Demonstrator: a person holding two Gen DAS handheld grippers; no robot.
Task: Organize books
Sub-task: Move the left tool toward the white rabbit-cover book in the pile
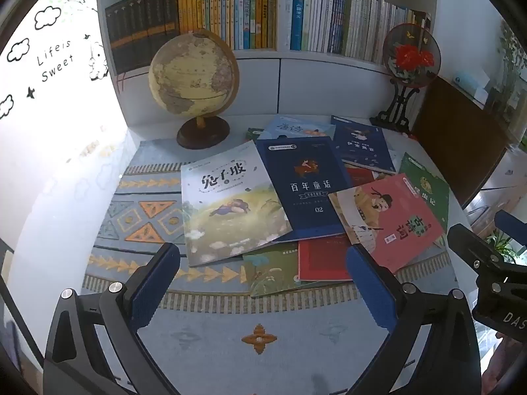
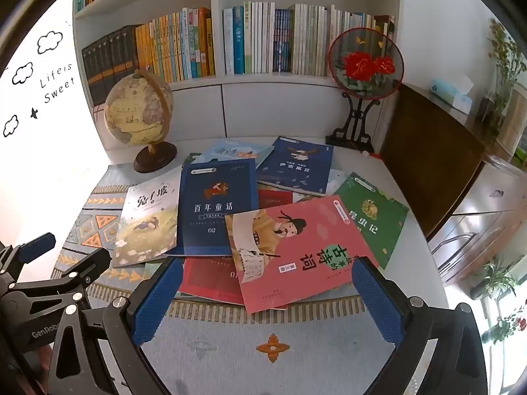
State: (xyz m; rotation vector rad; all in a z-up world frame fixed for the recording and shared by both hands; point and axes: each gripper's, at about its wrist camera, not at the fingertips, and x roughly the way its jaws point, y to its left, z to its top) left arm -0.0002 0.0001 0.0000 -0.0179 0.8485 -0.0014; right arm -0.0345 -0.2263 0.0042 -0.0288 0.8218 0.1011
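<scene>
Looking down along my left gripper [image 1: 263, 256], I see its blue pads spread wide with nothing between them, hovering over a loose heap of books. My right gripper [image 2: 268, 275] is spread just as wide and empty too.

From the left view, the pale book with the meadow cover [image 1: 227, 204] lies just ahead and left of my fingers, the navy book [image 1: 308, 187] overlaps its far right side, and a leaf-green book [image 1: 273, 271] and a red book [image 1: 321, 258] peek out from underneath, close between my fingertips. The right view hides most of those lower two; instead it shows the pink book [image 2: 296, 250] on top, its near corner reaching between my right pads, and the green book with the frog [image 2: 372, 217] beyond my right finger. Only the right view shows the tissue box [image 2: 451, 93] on the brown cabinet [image 2: 428, 161] at far right.

Near me, the patterned mat [image 1: 210, 339] lies bare below both tools, open room for moving. The mat's near fringe runs just under the heap's closest edge.

Beyond the heap, a globe [image 1: 194, 79] stands ahead to the left, a round fan on a dark stand [image 1: 410, 56] ahead to the right, and the white bookshelf [image 1: 280, 10] closes off the back. My right gripper's arm juts in at the left view's right edge.
</scene>
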